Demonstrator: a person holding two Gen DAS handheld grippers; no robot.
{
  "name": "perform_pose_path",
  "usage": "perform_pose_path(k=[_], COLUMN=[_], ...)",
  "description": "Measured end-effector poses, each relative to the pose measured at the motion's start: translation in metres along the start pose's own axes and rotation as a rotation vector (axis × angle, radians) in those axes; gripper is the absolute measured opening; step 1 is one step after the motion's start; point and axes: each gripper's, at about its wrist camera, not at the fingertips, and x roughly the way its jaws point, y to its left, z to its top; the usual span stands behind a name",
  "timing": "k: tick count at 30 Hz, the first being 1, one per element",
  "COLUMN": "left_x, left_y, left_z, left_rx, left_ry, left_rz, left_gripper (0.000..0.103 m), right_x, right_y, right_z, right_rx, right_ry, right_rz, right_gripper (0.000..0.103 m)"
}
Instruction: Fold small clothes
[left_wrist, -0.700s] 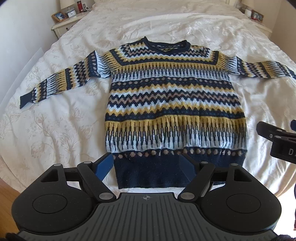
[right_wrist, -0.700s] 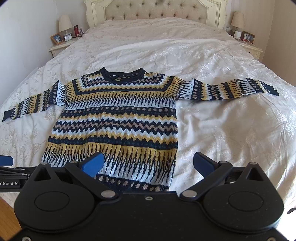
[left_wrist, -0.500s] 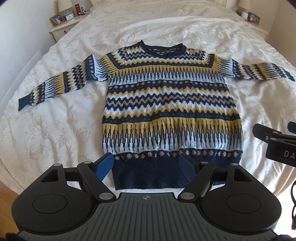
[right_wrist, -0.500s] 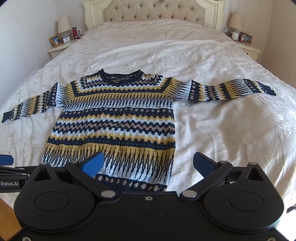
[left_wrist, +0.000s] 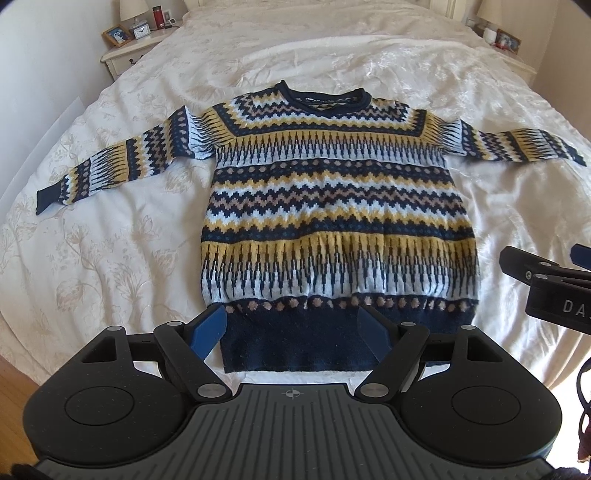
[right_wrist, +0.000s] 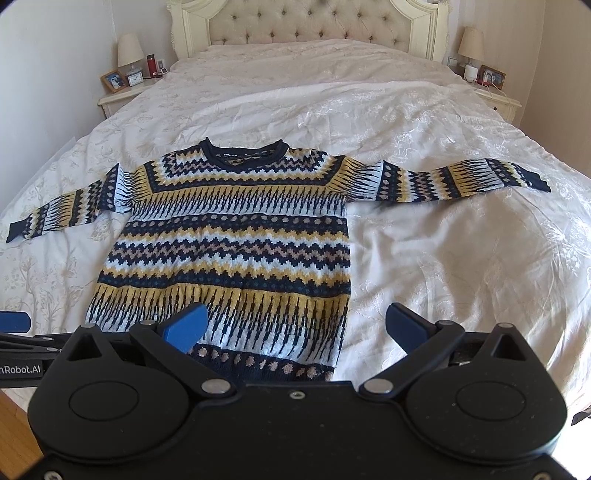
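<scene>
Sweater flat mid-bed, sleeves out; left gripper and right gripper near hem, jaws wide, empty; could pinch bedcover too, dragging it into fold.

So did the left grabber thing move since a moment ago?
Yes. The left gripper has drawn back from the sweater, toward the foot of the bed: more bedside table shows, and the sweater's navy hem sits higher.
</scene>
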Motion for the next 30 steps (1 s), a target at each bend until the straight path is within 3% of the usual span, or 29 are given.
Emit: perform_pose_path(k=[17, 30], left_x=[0.005, 0.028], left_y=[0.001, 0.018], left_z=[0.002, 0.024], left_rx=[-0.011, -0.024], left_ry=[0.029, 0.070], left_rz=[0.002, -0.012], left_gripper=[0.077, 0.077], right_x=[0.007, 0.034], right_y=[0.000, 0.009], right_z=[-0.002, 0.010], right_rx=[0.019, 0.052], right_ry=[0.023, 0.103], right_rz=[0.017, -0.004], right_gripper=[0.102, 0.102])
